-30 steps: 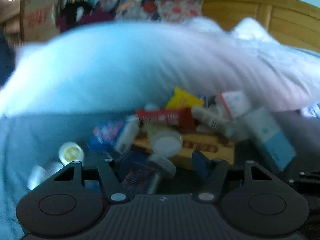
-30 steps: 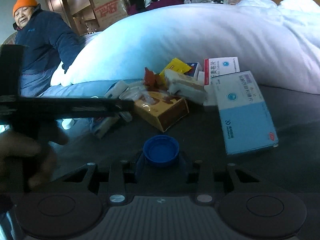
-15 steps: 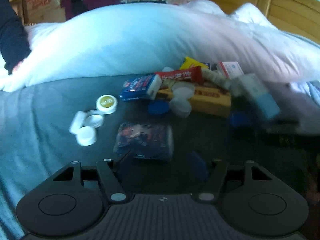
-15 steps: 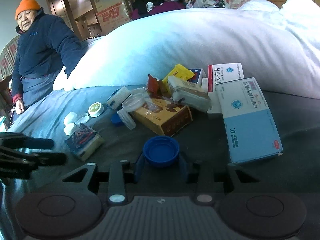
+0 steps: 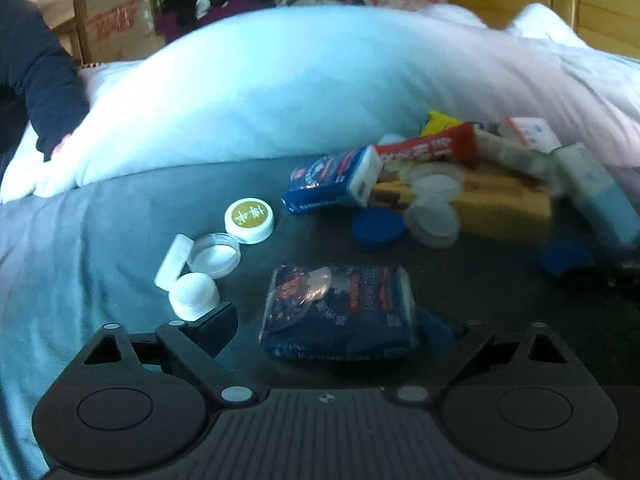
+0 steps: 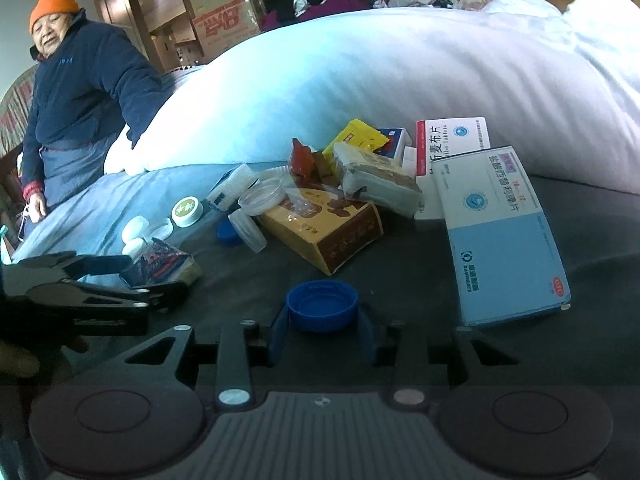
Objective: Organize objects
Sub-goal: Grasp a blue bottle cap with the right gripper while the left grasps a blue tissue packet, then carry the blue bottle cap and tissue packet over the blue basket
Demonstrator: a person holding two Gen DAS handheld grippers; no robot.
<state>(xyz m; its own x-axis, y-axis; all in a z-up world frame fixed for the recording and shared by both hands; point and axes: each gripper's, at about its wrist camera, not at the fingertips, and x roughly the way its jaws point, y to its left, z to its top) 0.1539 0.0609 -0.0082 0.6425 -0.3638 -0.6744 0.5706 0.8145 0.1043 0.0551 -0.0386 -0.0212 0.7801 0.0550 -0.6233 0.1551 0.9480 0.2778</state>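
Right wrist view shows your right gripper [image 6: 322, 334] clamped on a blue bottle cap [image 6: 322, 306], over bare dark bedsheet [image 6: 400, 280]; a blue-and-white medicine box [image 6: 500, 236] lies just beside it. Your left gripper [image 5: 336, 332] is spread wide around a dark blue tissue packet [image 5: 340, 312]. White lids [image 5: 196, 264] crowd its left finger. A white duvet [image 5: 320, 80] walls off the clutter behind.

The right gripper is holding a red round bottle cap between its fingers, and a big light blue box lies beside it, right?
Not quite: the round plastic bottle cap in the right gripper is blue, not red, as the right wrist view shows. The big light blue box does lie beside it.
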